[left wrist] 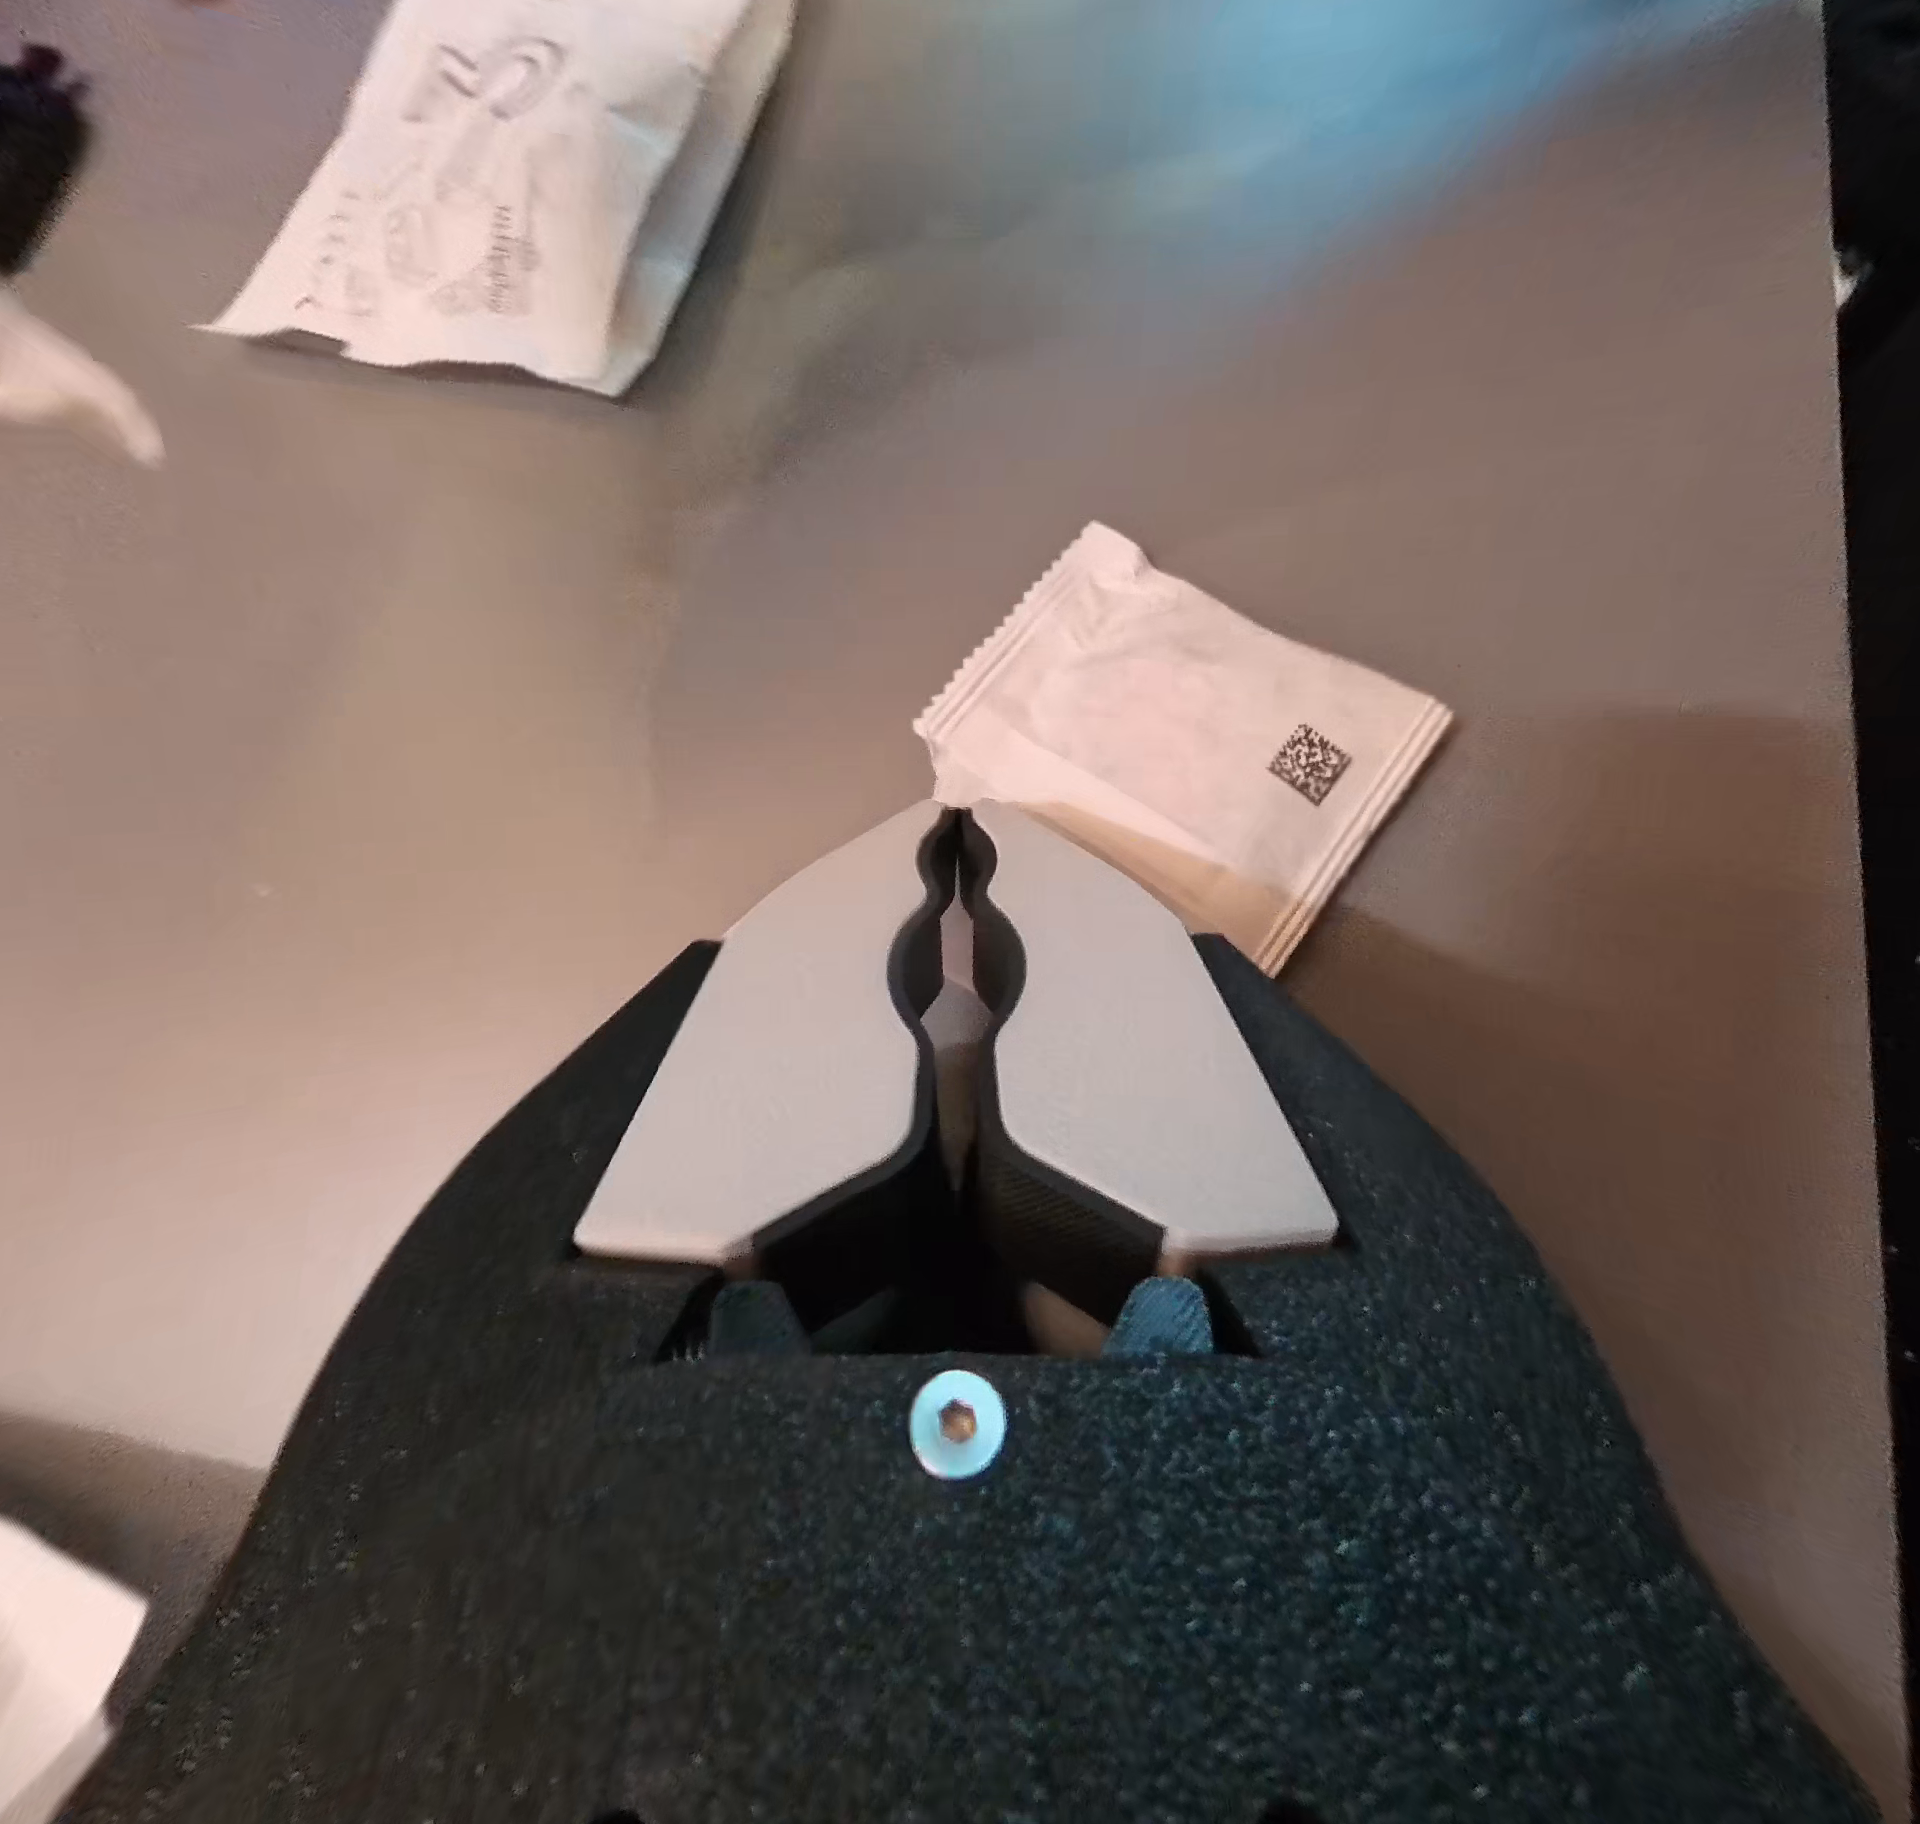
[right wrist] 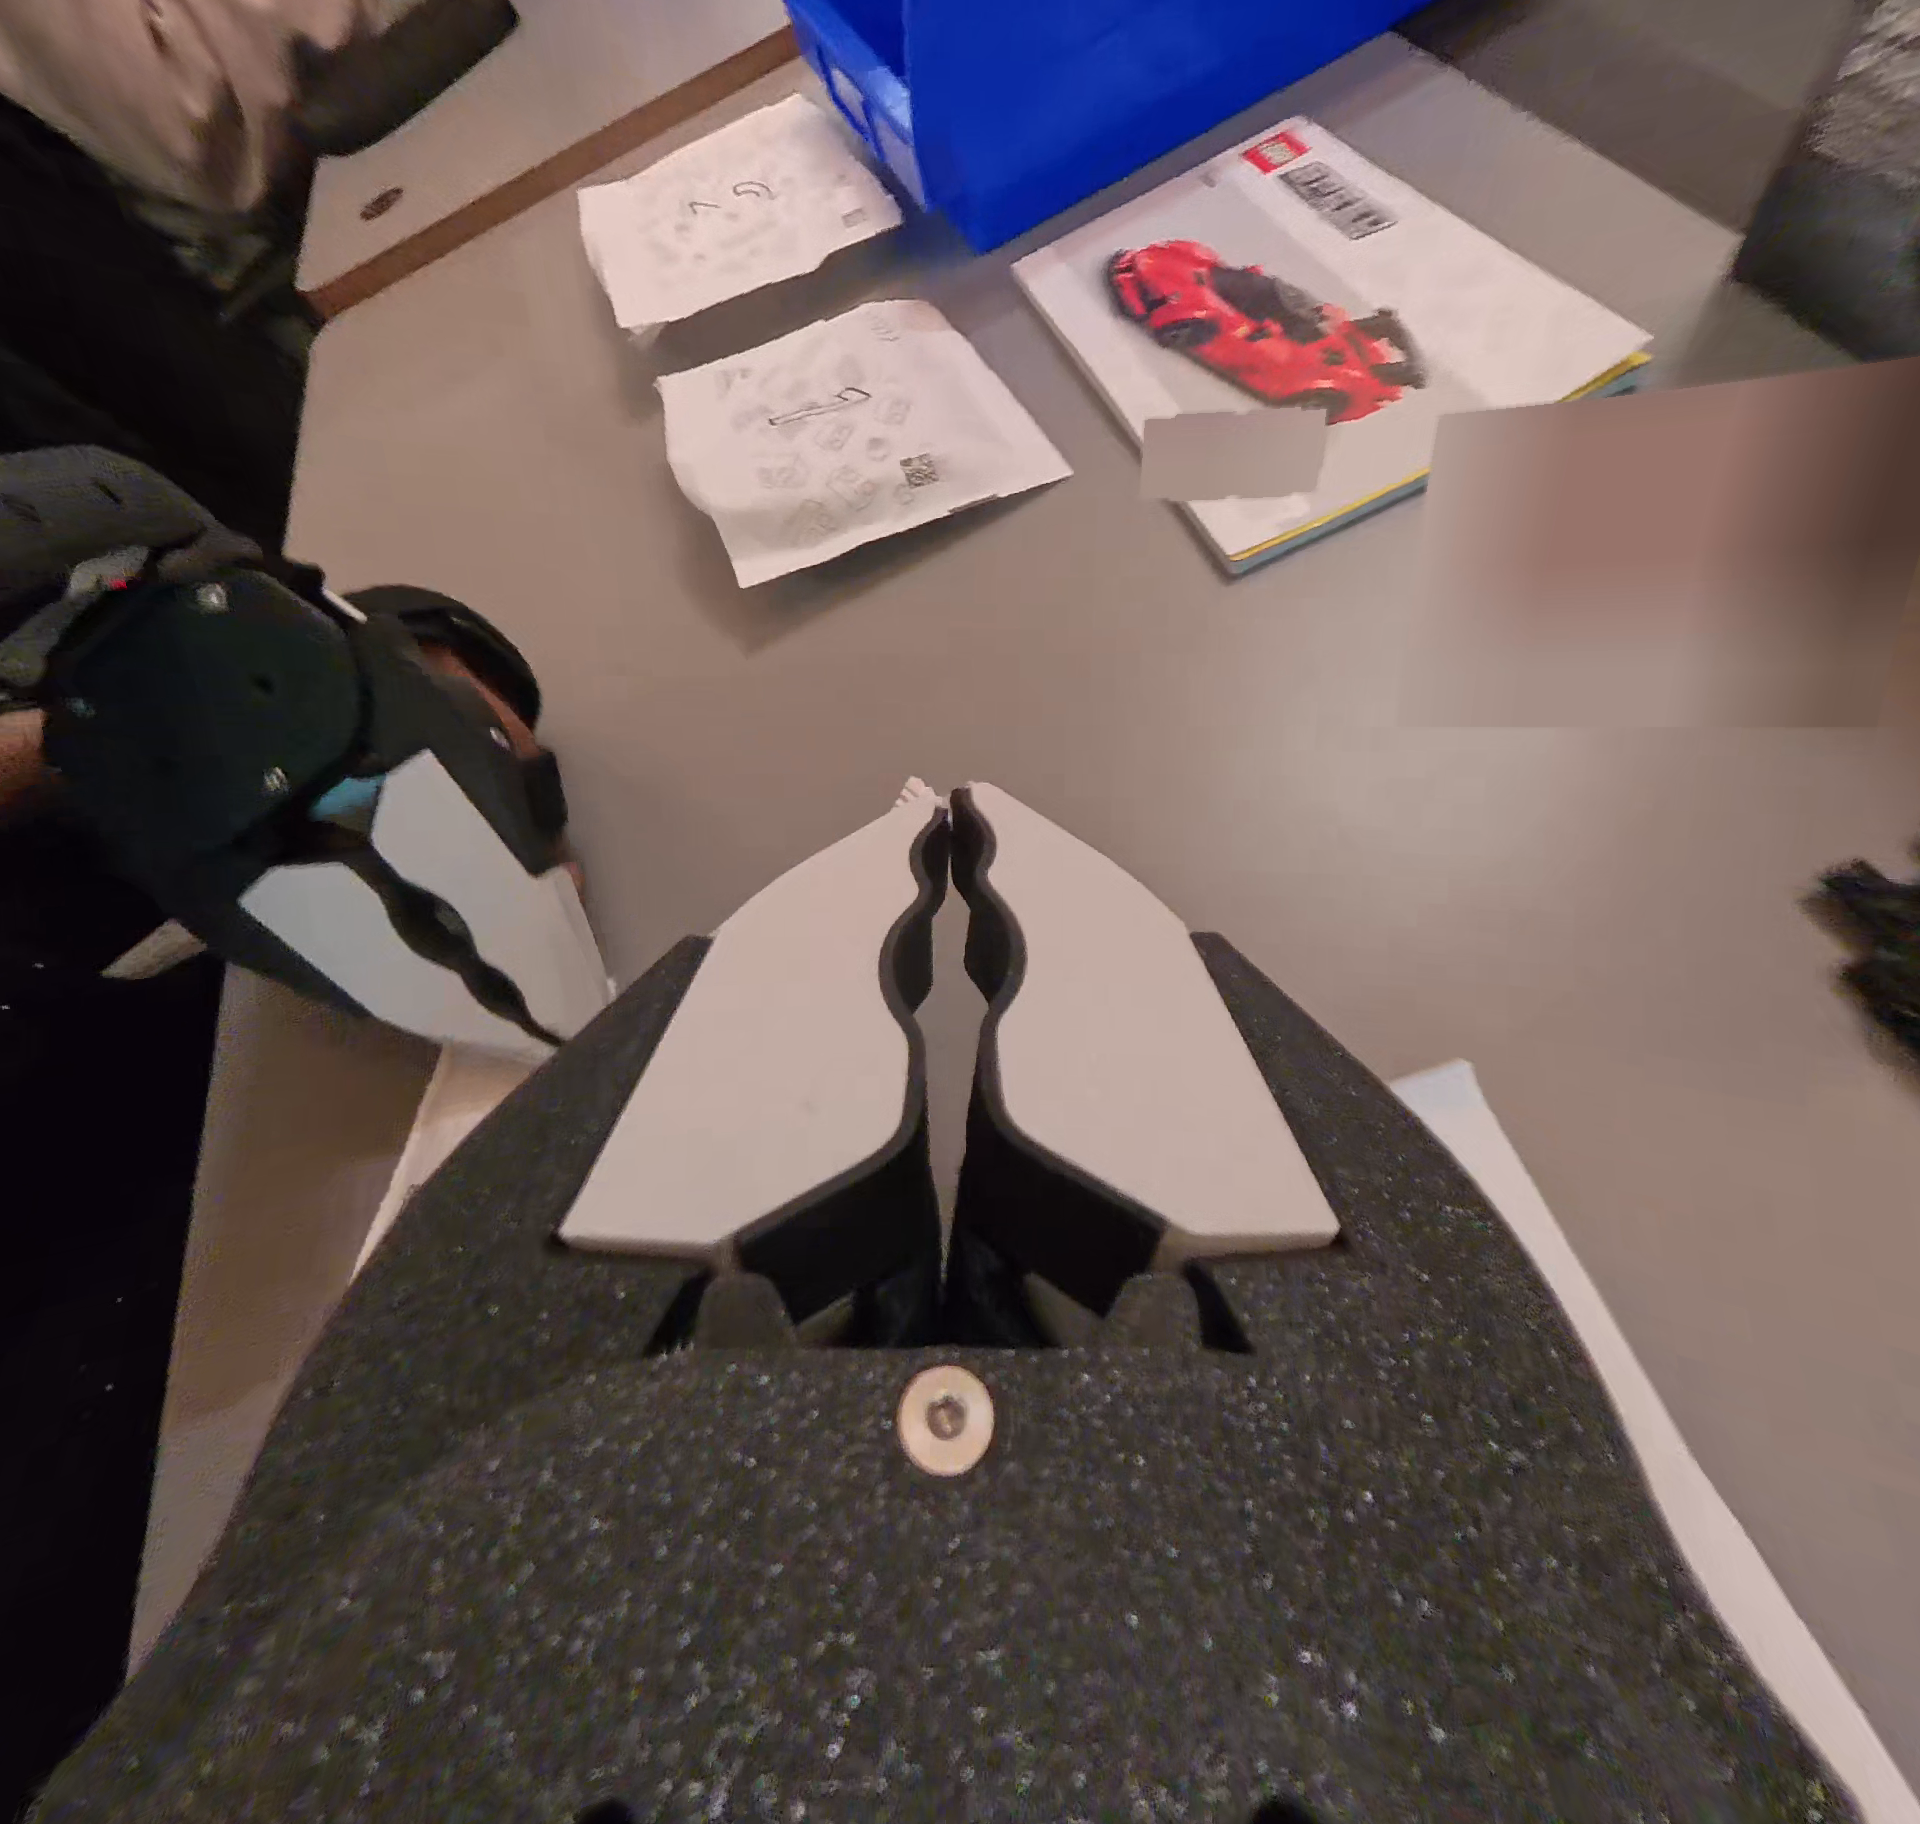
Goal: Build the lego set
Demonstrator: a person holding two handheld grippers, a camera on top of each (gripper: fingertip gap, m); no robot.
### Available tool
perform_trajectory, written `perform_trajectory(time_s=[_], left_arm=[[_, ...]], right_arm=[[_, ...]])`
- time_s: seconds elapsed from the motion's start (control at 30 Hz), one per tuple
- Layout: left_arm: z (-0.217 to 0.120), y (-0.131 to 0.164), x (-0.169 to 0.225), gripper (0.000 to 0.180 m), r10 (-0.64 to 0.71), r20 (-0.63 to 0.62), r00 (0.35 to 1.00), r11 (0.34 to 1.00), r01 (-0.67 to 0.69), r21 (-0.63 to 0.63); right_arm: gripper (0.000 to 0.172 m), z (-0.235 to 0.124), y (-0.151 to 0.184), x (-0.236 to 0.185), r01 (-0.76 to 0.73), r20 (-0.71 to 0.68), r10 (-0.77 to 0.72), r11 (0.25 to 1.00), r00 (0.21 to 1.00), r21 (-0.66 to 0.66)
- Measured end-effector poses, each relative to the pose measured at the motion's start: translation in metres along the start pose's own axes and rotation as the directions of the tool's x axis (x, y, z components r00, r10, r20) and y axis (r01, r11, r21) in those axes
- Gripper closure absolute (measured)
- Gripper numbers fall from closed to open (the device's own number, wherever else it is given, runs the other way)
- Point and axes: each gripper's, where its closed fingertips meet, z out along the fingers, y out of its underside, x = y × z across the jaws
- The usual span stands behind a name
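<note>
Left gripper (left wrist: 956, 813) is closed, its two pads pressed together on the crumpled corner of a white packet (left wrist: 1174, 735). The rest of the packet lies flat on the surface just ahead and to the right of the fingers. Right gripper (right wrist: 948, 800) is closed too. A tiny white scrap (right wrist: 912, 793) with a toothed edge peeks out at its tip and seems to be pinched there, though most of it is hidden behind the fingers. In the right wrist view the left gripper sits close by on the left, angled down toward the surface, with its fingertips hidden behind the right gripper's body.

Around them, from biggest down:

- The grey surface (right wrist: 1143, 735) fills both views, and a person (right wrist: 156, 29) stands at its far left edge.
- A blue bin (right wrist: 1143, 39) stands at the far side, well apart from both grippers.
- A booklet (right wrist: 1455, 320) with a red car on its cover lies just in front of the bin.
- A white sheet (right wrist: 1538, 1234) lies under the right gripper and shows on either side of its body.
- Two flat paper bags with faint line drawings, one nearer (right wrist: 852, 434) and one farther (right wrist: 727, 205), lie left of the booklet.
- The white packet has crimped ends and a small square code mark near one of them. It rests near the surface's right edge.
- A small dark clump (right wrist: 1870, 943) sits at the right edge of the right wrist view, too blurred to tell what it is.
</note>
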Motion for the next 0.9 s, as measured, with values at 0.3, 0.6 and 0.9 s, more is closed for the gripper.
perform_trajectory(time_s=[0.3, 0.6, 0.9], left_arm=[[-0.039, -0.01, -0.036, 0.18, -0.137, 0.154, 0.979, 0.979, 0.109, 0.174], [-0.054, -0.018, -0.051, 0.18, -0.179, 0.174, 0.968, 0.957, 0.131, 0.258], [-0.066, -0.024, -0.067, 0.18, -0.256, 0.229, 0.939, 0.948, 0.197, 0.251]], right_arm=[[0.171, -0.207, -0.001, 0.076, -0.08, -0.563, 0.092, 0.996, 0.821, 0.045], [0.171, -0.419, 0.062, 0.264, -0.404, -0.872, 0.275, 0.909, 0.406, 0.099], [0.165, -0.385, 0.146, 0.378, -0.565, -0.811, 0.44, 0.808, 0.385, 0.169]])
